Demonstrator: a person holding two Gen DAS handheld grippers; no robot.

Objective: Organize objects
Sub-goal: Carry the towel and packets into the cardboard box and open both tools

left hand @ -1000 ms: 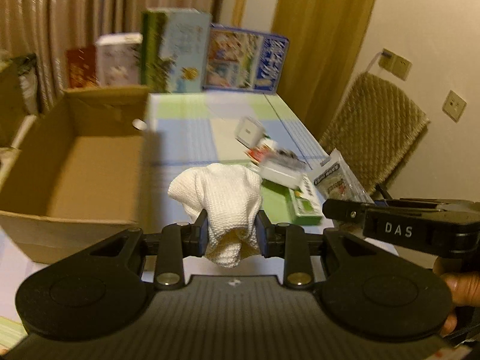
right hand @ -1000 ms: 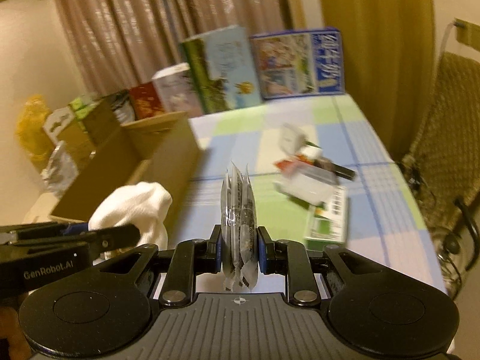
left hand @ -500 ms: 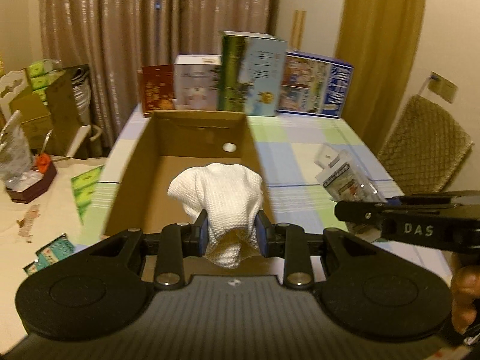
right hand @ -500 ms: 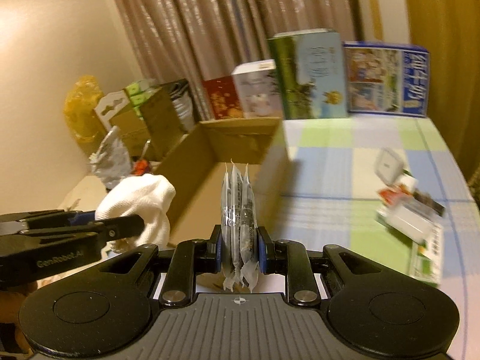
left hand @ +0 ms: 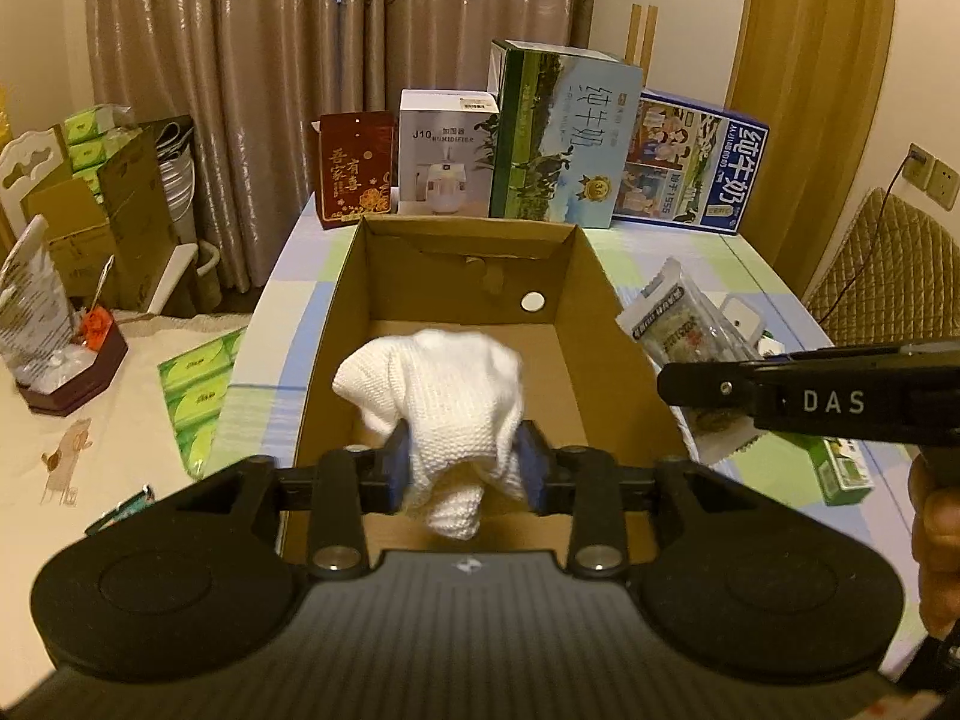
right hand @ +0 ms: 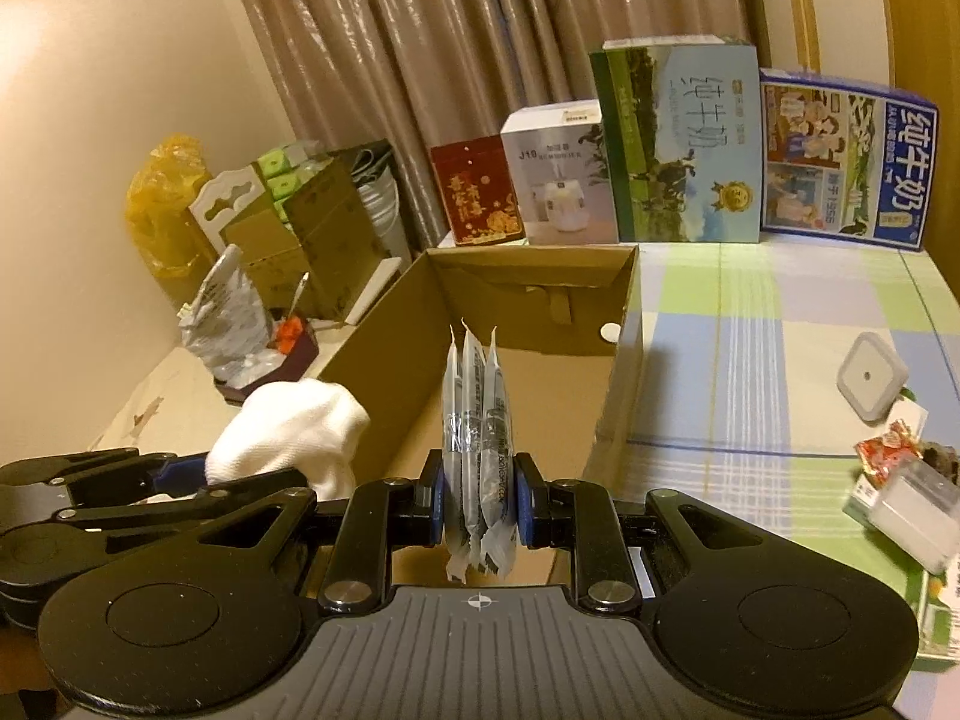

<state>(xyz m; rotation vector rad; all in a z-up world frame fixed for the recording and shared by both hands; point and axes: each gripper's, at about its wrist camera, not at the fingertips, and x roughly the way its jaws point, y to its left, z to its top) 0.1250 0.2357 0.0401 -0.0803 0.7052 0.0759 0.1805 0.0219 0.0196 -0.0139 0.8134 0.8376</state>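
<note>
Left gripper (left hand: 465,468) clamping white cloth (left hand: 447,402) above cardboard box (left hand: 576,276), right gripper (right hand: 477,501) pinching clear packets (right hand: 477,438) alongside.

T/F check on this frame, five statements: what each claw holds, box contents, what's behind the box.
1. The left claw grips a white knitted cloth. True.
2. The right claw is open. False: it is shut on clear plastic sachets.
3. The brown cardboard box already holds a red packet. False: none shows inside.
4. A white humidifier box stands behind the cardboard box. True.
5. The cloth lies on the box floor. False: it is held above it.
</note>
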